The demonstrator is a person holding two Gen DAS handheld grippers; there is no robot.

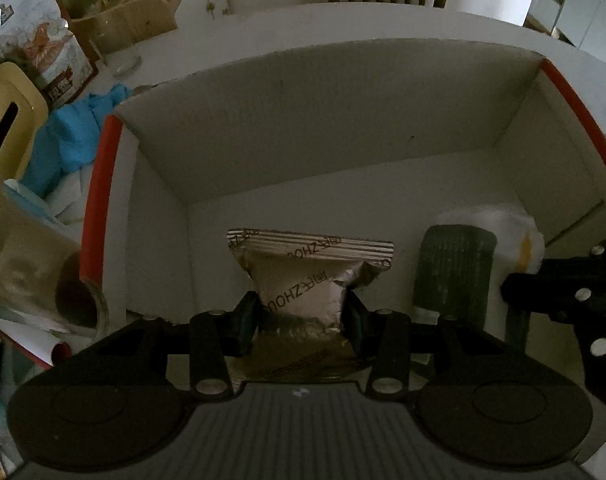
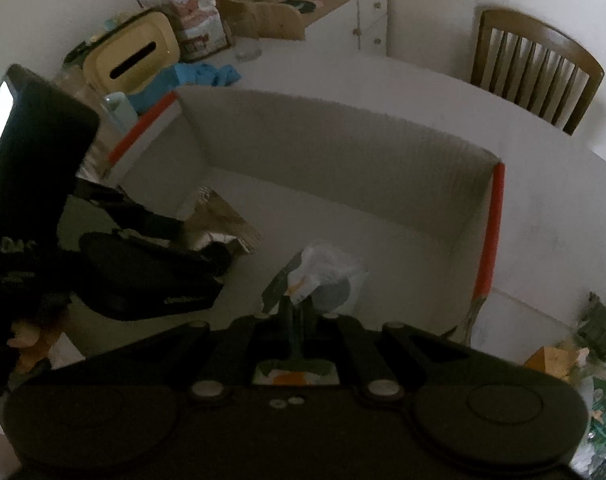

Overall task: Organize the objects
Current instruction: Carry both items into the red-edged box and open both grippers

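Snack packets are what we carry, one in each gripper, and both hang inside the white cardboard box with red-edged side walls.

Our left gripper points steeply down and is clamped on a silver foil packet with brown lettering. The pads pinch its waist from both sides, so its striped sealed edge sticks out beyond the fingertips toward the far wall, and its other end reaches back between the fingers toward the camera. It sits over the near left part of the box floor.

Our right gripper has its jaws pressed together on a thin white and dark green wrapper, held by one edge, with the rest fanning out past the fingertips over the box floor. In the left wrist view this same wrapper shows to the right of the foil packet, near it but apart.

Outside the box, on the far left of the table, we see a blue cloth, a yellow tissue box and a printed bag. A wooden chair stands at the far right.
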